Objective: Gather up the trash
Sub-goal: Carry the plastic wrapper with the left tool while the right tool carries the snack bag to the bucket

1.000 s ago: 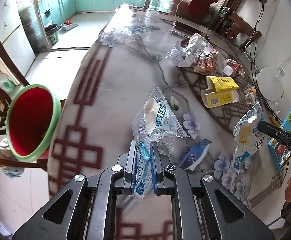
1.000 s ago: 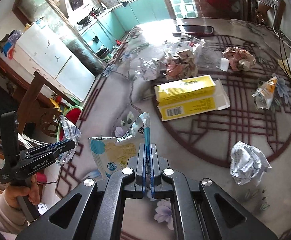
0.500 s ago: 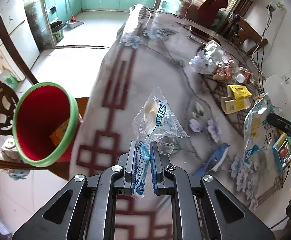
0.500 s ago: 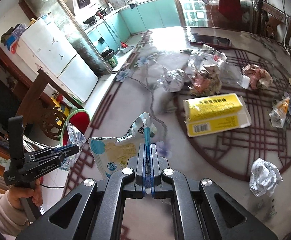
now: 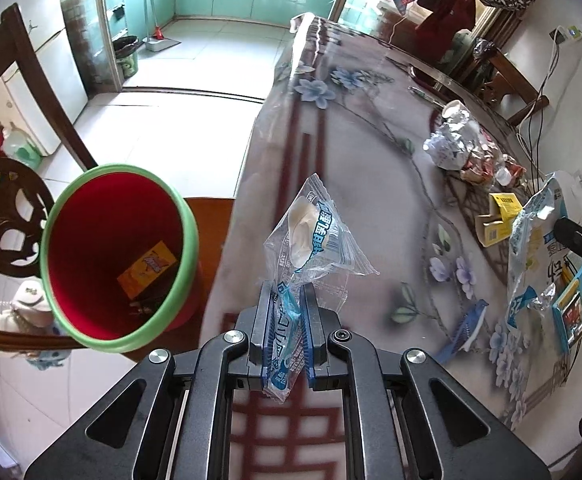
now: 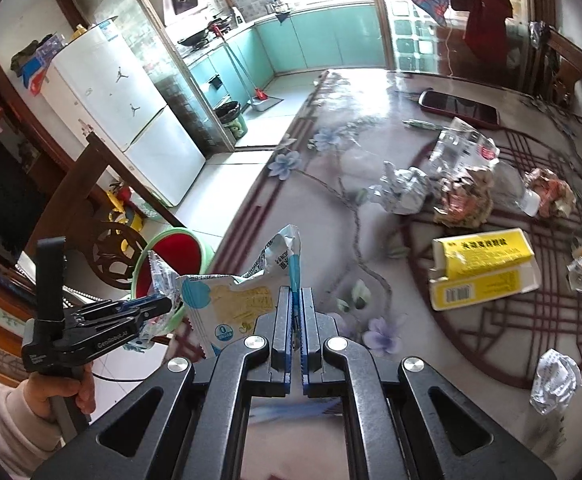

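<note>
Your left gripper (image 5: 287,320) is clamped on a clear wrapper (image 5: 311,240) hanging above the table's (image 5: 371,160) edge, just beside the bin (image 5: 187,232). Your right gripper (image 6: 297,312) is pinched tight on a blue-and-white bag (image 6: 231,300).

Only the left view looks into the bin, where one orange packet (image 5: 149,268) lies at the bottom. Only the right view shows your left hand (image 6: 57,392), one phone (image 6: 459,108) and one white paper ball (image 6: 555,376).

On the table in the right view: one yellow box (image 6: 487,272) and one pile of crumpled wrappers (image 6: 443,188).
</note>
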A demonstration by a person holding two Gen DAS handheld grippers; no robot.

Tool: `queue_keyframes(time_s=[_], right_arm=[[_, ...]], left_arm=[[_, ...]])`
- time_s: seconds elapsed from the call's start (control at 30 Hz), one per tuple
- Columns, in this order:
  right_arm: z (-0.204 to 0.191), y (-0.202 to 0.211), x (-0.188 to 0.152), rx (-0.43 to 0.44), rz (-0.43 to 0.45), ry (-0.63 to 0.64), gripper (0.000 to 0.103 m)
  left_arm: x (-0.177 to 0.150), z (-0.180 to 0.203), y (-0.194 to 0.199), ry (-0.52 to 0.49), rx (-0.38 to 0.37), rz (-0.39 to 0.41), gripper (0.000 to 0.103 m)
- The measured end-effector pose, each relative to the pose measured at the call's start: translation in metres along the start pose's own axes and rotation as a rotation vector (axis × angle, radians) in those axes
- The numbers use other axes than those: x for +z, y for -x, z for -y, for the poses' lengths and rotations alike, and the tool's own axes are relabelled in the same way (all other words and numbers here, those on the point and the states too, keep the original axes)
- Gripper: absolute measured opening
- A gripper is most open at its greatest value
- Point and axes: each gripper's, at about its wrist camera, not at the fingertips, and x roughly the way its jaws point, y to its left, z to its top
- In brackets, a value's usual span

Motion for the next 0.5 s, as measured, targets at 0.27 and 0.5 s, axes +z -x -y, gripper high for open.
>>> queue_keyframes(time_s=[0.27,0.5], right_arm=[[-0.046,-0.022,0.014,0.021,-0.011,0.072,0.002],[-0.096,-0.055,0.030,0.069,-0.035,0.165,0.002]], left_arm=[[0.004,-0.035,0.000,0.043,0.025,0.007,0.011],[0.006,-0.081,-0.001,0.128,0.089,0.009,0.010]])
